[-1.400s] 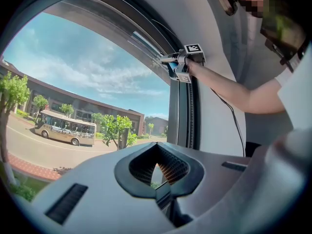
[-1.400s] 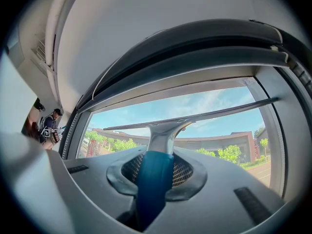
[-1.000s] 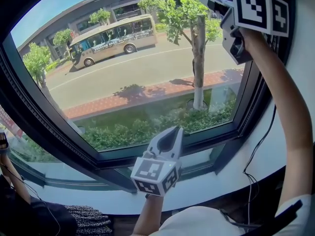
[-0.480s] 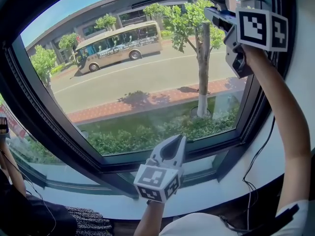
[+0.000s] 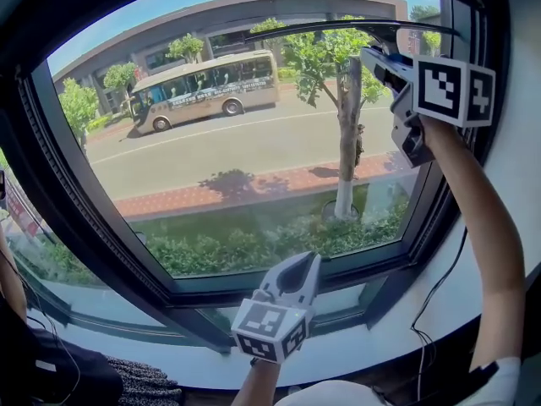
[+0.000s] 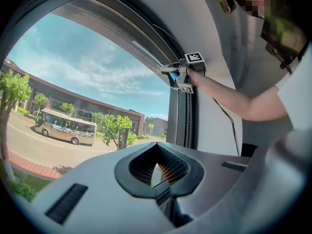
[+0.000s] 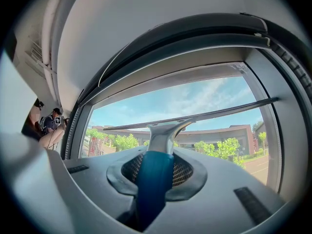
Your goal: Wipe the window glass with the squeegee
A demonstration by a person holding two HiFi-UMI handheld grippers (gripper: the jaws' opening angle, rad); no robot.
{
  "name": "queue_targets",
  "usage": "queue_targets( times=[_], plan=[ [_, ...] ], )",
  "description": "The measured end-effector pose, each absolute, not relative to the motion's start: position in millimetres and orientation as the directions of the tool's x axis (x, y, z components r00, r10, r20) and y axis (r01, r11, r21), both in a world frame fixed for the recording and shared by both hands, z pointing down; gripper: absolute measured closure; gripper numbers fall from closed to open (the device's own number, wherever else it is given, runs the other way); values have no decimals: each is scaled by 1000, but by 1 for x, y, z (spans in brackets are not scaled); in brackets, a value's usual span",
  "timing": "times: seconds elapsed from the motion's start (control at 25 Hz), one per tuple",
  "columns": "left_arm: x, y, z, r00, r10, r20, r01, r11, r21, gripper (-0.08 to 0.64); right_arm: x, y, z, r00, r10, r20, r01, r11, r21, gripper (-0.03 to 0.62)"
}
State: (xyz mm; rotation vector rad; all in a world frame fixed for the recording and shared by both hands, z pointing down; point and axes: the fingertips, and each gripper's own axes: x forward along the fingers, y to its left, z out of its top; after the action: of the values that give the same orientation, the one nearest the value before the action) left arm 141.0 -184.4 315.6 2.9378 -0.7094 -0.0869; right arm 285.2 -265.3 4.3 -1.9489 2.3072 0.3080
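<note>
- Your right gripper (image 5: 382,64) is raised at the upper right corner of the window glass (image 5: 237,167). Its marker cube sits behind the jaws, toward your forearm.
- Its jaws are pinched on the squeegee (image 7: 161,130). The blue handle (image 7: 153,179) runs up between the two pads, and the pale neck comes out just past the fingertips.
- Ahead of those jaws, the dark blade (image 5: 338,27) crosses the top part of the pane. It reaches from beside the gripper out to the left, roughly level, with a shorter end running right toward the frame.
- The blade lies along the glass, but none of the views shows whether its edge is pressed against it.
- Your left gripper (image 5: 296,273) is held low, well below the right one and apart from the squeegee. It sits in front of the bottom rail of the dark frame (image 5: 211,288) and points up at the pane.
- Its jaws are pressed together at the tips with nothing between them. Only the window shows through the gap behind the tips.
- Below the left gripper runs the pale sill (image 5: 355,332), with a thin black cable (image 5: 433,303) hanging off to its right.
- Through the glass beyond both tools you can see a bus (image 5: 207,90) on the road and a tree (image 5: 347,150) by the brick path.
- Far to the left of the right gripper's jaws, another person (image 7: 48,126) stands by the window edge.
</note>
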Motion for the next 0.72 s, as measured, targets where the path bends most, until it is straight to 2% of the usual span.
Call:
queue_targets(
  times=[0.72],
  plan=[
    [127,-179,316,881,-472,-38,-460,-872,166,565,287,-264,34,-162,-970,-179,-987,158,36,515]
  ],
)
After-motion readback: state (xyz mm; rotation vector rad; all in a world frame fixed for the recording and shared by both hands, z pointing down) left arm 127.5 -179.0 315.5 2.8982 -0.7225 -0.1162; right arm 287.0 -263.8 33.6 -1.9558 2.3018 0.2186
